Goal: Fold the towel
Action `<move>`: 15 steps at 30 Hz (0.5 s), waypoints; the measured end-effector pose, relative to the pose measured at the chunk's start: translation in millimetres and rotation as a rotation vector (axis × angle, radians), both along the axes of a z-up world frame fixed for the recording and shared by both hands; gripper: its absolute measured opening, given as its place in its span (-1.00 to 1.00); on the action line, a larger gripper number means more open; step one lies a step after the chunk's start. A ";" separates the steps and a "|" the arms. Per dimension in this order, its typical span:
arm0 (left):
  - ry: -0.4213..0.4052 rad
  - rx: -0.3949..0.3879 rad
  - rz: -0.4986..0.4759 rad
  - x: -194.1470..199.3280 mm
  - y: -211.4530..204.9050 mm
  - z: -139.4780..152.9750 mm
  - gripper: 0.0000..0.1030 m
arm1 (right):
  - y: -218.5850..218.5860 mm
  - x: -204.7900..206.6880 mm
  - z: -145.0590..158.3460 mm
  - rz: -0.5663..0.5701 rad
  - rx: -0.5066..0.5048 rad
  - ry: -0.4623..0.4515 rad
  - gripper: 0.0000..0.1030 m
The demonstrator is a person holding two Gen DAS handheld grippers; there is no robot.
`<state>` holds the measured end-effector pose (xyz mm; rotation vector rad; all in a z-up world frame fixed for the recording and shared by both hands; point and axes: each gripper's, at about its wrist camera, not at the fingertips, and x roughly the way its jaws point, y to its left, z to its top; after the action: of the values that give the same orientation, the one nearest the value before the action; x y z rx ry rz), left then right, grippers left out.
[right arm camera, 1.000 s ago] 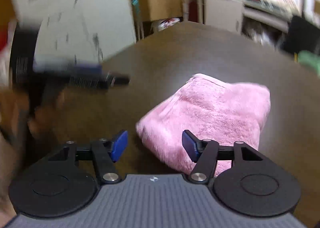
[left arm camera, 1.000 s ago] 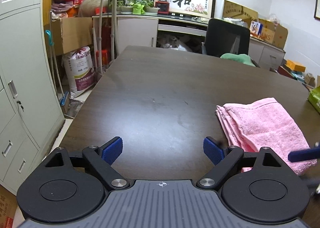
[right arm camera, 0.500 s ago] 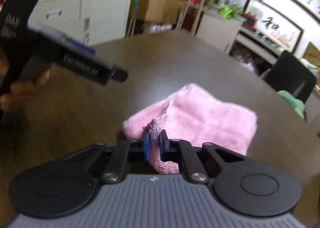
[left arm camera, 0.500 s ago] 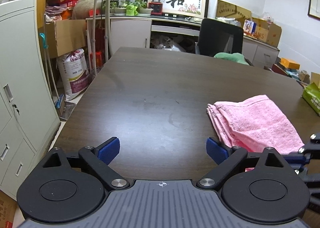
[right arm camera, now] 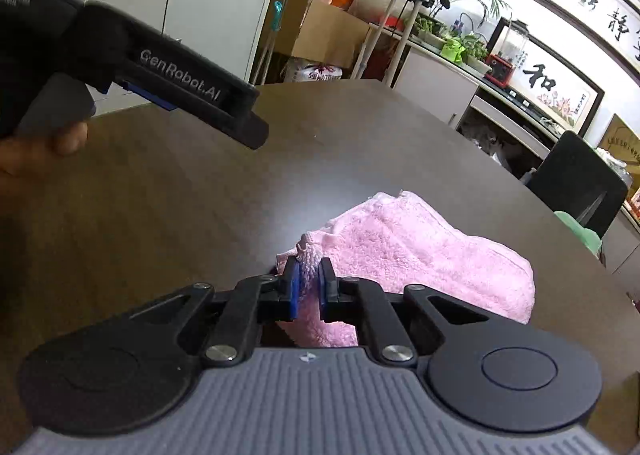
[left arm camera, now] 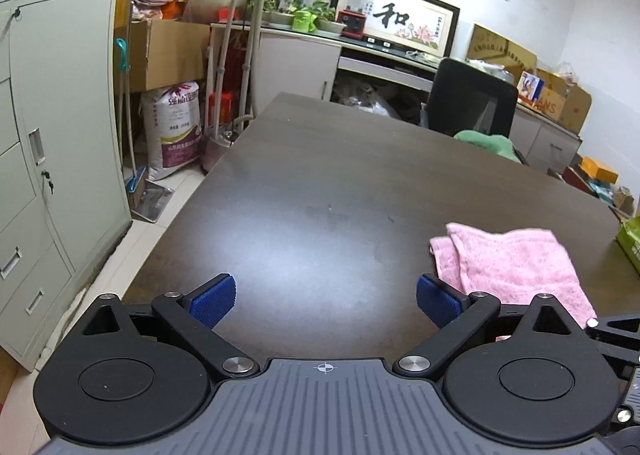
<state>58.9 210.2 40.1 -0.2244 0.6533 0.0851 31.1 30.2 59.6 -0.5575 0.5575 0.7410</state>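
Towel (right arm camera: 420,255) corner is pinched in right gripper (right arm camera: 308,287) fingers, its near edge hidden; left gripper (left arm camera: 324,301) fingers spread wide, opening.

Setting: cluttered office, also used for storage.
Furniture: dark table (left arm camera: 320,191), black office chair (left arm camera: 472,99), grey filing cabinets (left arm camera: 52,127).
Surroundings: framed calligraphy (left arm camera: 412,21), stacked cardboard boxes (left arm camera: 168,51).

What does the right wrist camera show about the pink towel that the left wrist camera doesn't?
Only the right wrist view shows the right tool with its pads pinching a corner of the pink towel, and the left tool's body hanging above the table. Only the left wrist view shows the left tool open over bare table, nothing between its pads. Both show the towel folded and lying on the dark table.
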 end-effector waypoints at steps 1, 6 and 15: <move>0.003 0.009 -0.012 0.3 -2.7 -0.5 0.91 | -0.1 1.8 1.9 0.006 0.000 0.019 -0.71; 0.036 0.061 -0.048 3.7 -16.1 -5.5 0.93 | -8.4 12.7 8.9 0.015 0.045 0.097 -0.65; 0.058 0.039 -0.012 5.9 -7.3 -6.5 0.94 | -81.9 49.8 37.4 -0.210 0.451 0.232 -0.80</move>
<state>64.8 202.9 33.6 -0.1805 0.7104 0.0928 80.8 -51.7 97.0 0.0069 0.6285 0.7063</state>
